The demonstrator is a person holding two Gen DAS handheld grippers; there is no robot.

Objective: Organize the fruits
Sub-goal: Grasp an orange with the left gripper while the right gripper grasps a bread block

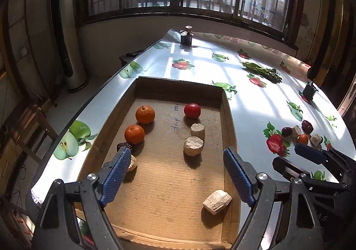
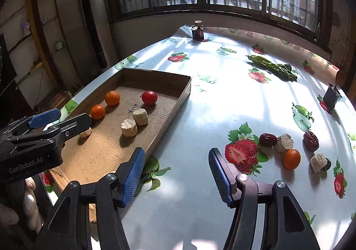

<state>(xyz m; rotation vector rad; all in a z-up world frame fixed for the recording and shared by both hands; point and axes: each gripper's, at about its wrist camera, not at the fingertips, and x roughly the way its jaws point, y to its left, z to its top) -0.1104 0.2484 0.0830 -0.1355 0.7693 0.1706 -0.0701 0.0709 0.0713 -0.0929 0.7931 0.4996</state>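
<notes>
Pale chunk in box, hidden from right wrist

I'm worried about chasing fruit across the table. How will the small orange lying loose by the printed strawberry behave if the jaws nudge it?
The small orange looks round and smooth, so it will probably roll on the glossy tablecloth. A date and a pale chunk lie close by and may stop it. It seems firm, so likely safe to squeeze gently.

Brown cardboard tray — two orange tangerines, one red tomato, beige chunks. White table cloth printed with red strawberries and green apples — blue-padded hand-held gripper.
</notes>
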